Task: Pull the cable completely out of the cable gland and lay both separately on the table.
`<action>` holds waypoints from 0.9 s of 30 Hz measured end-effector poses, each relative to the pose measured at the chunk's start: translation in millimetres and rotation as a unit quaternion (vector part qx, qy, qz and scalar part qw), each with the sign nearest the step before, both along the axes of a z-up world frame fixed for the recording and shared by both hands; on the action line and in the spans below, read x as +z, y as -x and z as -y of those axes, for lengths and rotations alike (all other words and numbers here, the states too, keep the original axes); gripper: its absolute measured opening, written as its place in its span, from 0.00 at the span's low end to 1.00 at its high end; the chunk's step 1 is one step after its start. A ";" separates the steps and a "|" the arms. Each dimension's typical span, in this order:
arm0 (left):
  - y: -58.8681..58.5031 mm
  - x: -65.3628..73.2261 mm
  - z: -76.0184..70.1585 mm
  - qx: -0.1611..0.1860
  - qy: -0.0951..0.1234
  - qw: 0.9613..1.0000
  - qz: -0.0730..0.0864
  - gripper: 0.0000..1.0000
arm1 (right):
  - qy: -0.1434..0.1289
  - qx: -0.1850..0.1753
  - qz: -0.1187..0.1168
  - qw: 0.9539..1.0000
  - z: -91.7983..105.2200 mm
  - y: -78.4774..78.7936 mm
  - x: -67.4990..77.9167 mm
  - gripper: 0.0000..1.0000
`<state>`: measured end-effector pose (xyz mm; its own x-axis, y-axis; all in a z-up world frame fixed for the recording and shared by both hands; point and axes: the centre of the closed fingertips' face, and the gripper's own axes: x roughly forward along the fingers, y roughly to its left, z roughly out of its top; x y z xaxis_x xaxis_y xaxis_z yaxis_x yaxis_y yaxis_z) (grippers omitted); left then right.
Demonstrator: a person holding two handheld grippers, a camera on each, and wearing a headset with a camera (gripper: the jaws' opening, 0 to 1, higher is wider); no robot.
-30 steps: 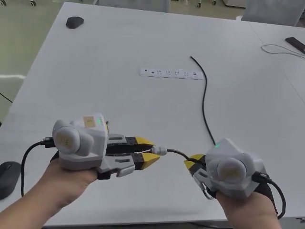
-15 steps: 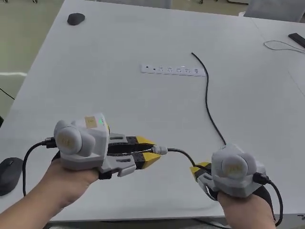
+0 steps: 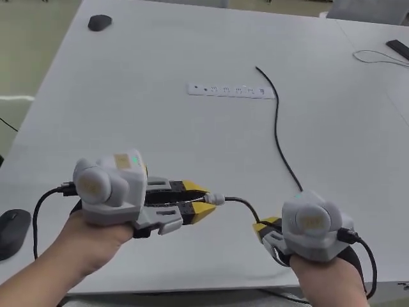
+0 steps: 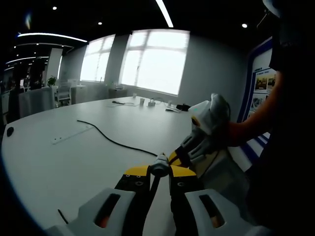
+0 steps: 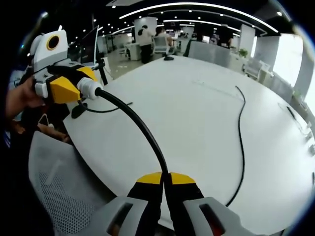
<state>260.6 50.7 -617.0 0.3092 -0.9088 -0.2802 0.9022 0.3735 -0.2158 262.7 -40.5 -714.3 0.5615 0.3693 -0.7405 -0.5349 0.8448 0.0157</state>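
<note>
The left tongs (image 3: 208, 201) hang in the air over the near edge of the tabletop (image 3: 160, 128), their yellow tips pinching the white cable gland (image 3: 216, 200). The black cable (image 3: 277, 128) comes out of the gland's end and arcs across a short gap. It then passes between the right tongs (image 3: 262, 228), which are pressed together on it, a little lower and just to the right. Beyond them the cable drops onto the tabletop and runs away across it. It passes just beside the right end of a white power strip (image 3: 231, 91), and its free end lies a little past that. The cable is not yet out of the gland, and neither piece lies by itself on the tabletop. A dark mouse (image 3: 100, 22) sits near the far left corner, and a second mouse (image 3: 13, 225) lies by the left edge.
</note>
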 end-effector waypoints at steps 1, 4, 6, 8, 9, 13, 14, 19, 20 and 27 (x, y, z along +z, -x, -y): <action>-0.1 -0.1 -0.1 0.000 0.000 1.000 0.000 0.15 | 0.001 0.001 0.004 1.000 0.3 -0.3 2.3 0.00; -2.3 -1.6 -2.1 0.002 -0.004 1.000 -0.001 0.15 | 0.000 0.005 0.009 1.000 -0.1 -0.8 4.3 0.00; -3.2 -0.7 -3.0 0.003 -0.002 1.000 -0.001 0.15 | -0.019 -0.001 0.004 1.000 -2.5 -0.8 6.6 0.00; -4.3 -0.8 -4.1 0.005 -0.003 1.000 -0.002 0.15 | -0.028 0.001 0.011 1.000 -2.6 -2.5 10.8 0.01; -5.0 -1.0 -4.9 0.007 -0.003 1.000 -0.004 0.15 | -0.021 0.008 0.018 1.000 -2.6 -3.5 11.6 0.01; -6.3 -0.6 -6.8 0.011 -0.003 1.000 -0.006 0.15 | -0.027 0.008 0.016 0.999 -3.3 -3.0 14.6 0.01; -6.1 0.0 -6.9 0.011 -0.003 1.000 -0.008 0.15 | -0.026 0.009 0.017 0.999 -3.2 -3.0 15.3 0.01; -4.9 1.3 -5.8 0.012 -0.002 1.000 -0.006 0.15 | -0.019 0.019 0.017 0.999 -4.1 -1.2 15.4 0.02; -5.1 1.4 -5.9 0.012 -0.001 1.000 -0.005 0.15 | -0.018 0.020 0.017 0.999 -4.1 -1.0 16.0 0.02; -3.3 0.5 -4.8 0.007 -0.003 1.000 -0.007 0.15 | -0.027 0.039 0.032 0.998 -8.4 -0.9 32.1 0.12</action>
<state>264.0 55.5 -616.5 0.3178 -0.9026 -0.2903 0.8941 0.3872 -0.2251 263.6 -32.1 -682.2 0.5757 0.4521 -0.6813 -0.6004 0.7993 0.0231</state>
